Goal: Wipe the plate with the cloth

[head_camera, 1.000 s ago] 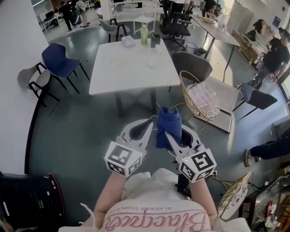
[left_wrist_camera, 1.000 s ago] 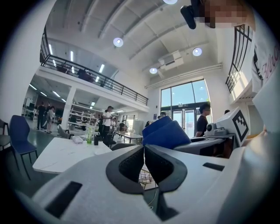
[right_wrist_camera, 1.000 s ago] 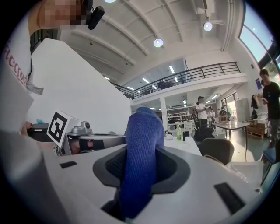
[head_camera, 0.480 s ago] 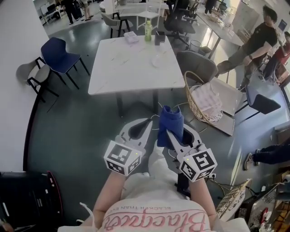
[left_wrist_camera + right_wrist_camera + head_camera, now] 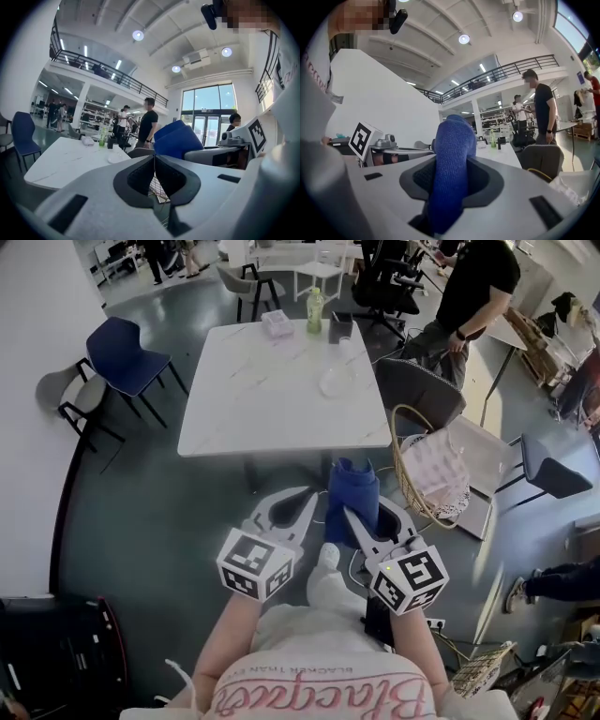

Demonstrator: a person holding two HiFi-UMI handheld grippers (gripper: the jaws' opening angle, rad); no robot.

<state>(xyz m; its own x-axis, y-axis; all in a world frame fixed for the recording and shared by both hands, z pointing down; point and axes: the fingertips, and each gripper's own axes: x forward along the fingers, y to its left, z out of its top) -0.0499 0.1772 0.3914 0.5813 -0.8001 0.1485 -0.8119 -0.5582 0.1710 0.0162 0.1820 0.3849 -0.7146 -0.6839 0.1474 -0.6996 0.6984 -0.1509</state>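
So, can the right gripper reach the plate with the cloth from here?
Probably not yet. The right gripper, shut on the cloth, is short of the table's near edge, and the plate sits well in. Nothing blocks the way.

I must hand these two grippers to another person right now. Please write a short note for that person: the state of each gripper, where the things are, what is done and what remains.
Left gripper: shut, nothing between its jaws.
Right gripper: shut on the blue cloth, which stands up out of the jaws.
Plate: what looks like a pale plate lies on the white table ahead, near its right edge. Both grippers are short of the table, over the floor.
Done: the cloth is in the grip.
Left: go up to the table and wipe the plate with the cloth.
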